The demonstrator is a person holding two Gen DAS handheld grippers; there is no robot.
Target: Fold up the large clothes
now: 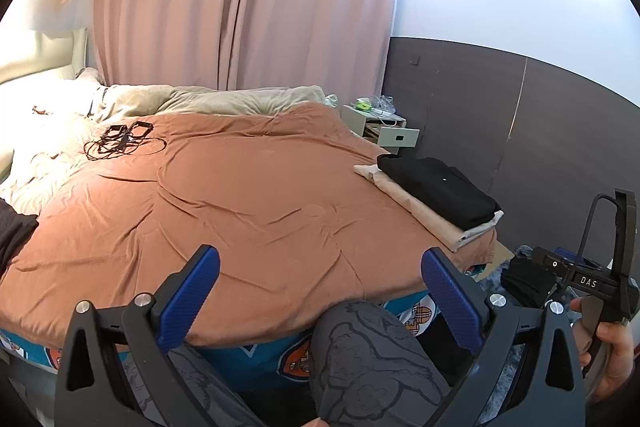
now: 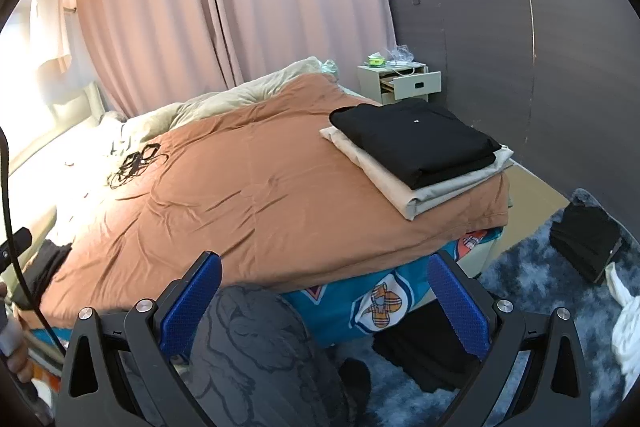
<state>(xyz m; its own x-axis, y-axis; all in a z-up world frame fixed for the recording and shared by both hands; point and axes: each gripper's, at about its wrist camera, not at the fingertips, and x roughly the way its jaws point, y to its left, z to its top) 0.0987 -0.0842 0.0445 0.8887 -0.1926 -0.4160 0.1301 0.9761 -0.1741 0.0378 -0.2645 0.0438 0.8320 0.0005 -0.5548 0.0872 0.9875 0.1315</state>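
A folded black garment (image 1: 438, 187) (image 2: 416, 141) lies on a folded beige garment (image 1: 420, 213) (image 2: 408, 187) at the right corner of the bed, on the orange bedspread (image 1: 240, 195) (image 2: 240, 187). My left gripper (image 1: 320, 303) is open and empty, held before the bed's near edge above my patterned grey trouser leg (image 1: 368, 359). My right gripper (image 2: 324, 299) is open and empty, also before the near edge. Its body shows at the right of the left wrist view (image 1: 592, 283). Dark clothing (image 1: 12, 227) (image 2: 44, 267) lies at the bed's left edge.
A tangle of black cables (image 1: 124, 141) (image 2: 134, 163) lies on the far left of the bed. A nightstand (image 1: 380, 127) (image 2: 400, 81) with an open drawer stands at the far right. Dark items (image 2: 584, 247) lie on a blue-grey rug (image 2: 532, 291). Pink curtains hang behind.
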